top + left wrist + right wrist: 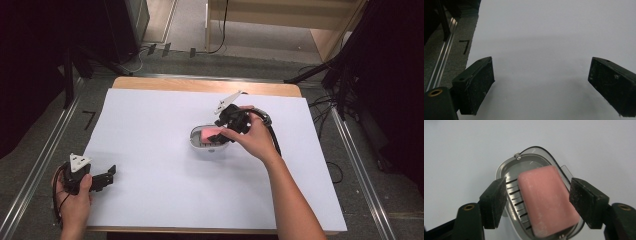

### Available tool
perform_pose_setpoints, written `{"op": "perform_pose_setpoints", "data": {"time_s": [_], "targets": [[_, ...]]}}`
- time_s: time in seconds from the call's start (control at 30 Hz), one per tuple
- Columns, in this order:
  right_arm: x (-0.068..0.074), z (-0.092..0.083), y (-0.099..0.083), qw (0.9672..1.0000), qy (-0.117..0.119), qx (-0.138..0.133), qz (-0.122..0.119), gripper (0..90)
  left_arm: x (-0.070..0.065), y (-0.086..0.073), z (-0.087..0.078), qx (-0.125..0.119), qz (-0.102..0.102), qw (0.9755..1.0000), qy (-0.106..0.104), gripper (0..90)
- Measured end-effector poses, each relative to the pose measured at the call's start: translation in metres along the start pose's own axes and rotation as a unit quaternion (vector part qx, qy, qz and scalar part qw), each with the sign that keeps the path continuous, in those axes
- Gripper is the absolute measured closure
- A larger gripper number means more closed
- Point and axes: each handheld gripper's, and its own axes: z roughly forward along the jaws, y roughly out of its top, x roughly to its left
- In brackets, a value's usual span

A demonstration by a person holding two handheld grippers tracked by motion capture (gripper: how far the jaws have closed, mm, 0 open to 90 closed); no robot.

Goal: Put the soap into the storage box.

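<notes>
Soap, a pink rounded rectangular bar, is lying tilted in a small oval soap dish of clear plastic with a slotted metal-looking tray, which is sitting on the white paper-covered table, right of centre and toward the far side. I am judging the bar to be light, stiff and probably slick, so it could squirt out under a hard pinch; its two long flat sides look like the best place to take hold, squeezing gently across the narrow width. The dish itself looks light and could slide or tip.

I am holding my right gripper over the dish with its jaws spread on either side of the bar, the right jaw close to it, the left jaw apart; neither is clearly gripping. My right forearm is reaching in from the near edge, angled toward the left.

My left gripper is resting near the table's near-left corner, jaws wide apart over bare paper, holding nothing.
</notes>
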Motion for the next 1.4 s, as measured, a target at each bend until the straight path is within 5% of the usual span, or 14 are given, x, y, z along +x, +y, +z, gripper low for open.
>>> {"op": "perform_pose_setpoints", "data": {"time_s": [0.17, 0.3, 0.33, 0.5, 0.7, 0.87, 1.4], "targets": [[0.001, -0.007, -0.017, 0.9993, -0.020, -0.012, 0.029, 21.7, 0.000, 0.000, 0.000, -0.001, 0.000, 1.0000, 0.001, 6.9], [0.002, -0.010, -0.032, 0.9965, -0.067, -0.004, 0.049, 13.7, 0.000, 0.000, 0.000, -0.001, 0.002, 1.0000, 0.001, 6.9], [0.005, -0.014, -0.044, 0.9930, -0.099, -0.005, 0.064, 13.7, 0.000, 0.000, 0.000, -0.001, 0.002, 1.0000, 0.001, 6.9], [0.007, -0.024, -0.067, 0.9898, -0.099, -0.015, 0.101, 0.0, -0.001, 0.000, 0.000, 0.000, 0.003, 1.0000, 0.003, 6.9], [0.010, -0.033, -0.088, 0.9852, -0.124, -0.033, 0.114, 0.0, -0.001, 0.000, 0.000, -0.001, 0.004, 1.0000, 0.003, 6.9], [0.013, -0.041, -0.116, 0.9783, -0.145, -0.043, 0.141, 0.0, -0.001, 0.000, -0.001, -0.003, 0.005, 1.0000, 0.005, 6.9], [0.027, -0.060, -0.185, 0.9624, -0.175, -0.073, 0.194, 0.0, -0.001, -0.001, -0.001, -0.005, 0.004, 1.0000, 0.006, 6.9]]}}
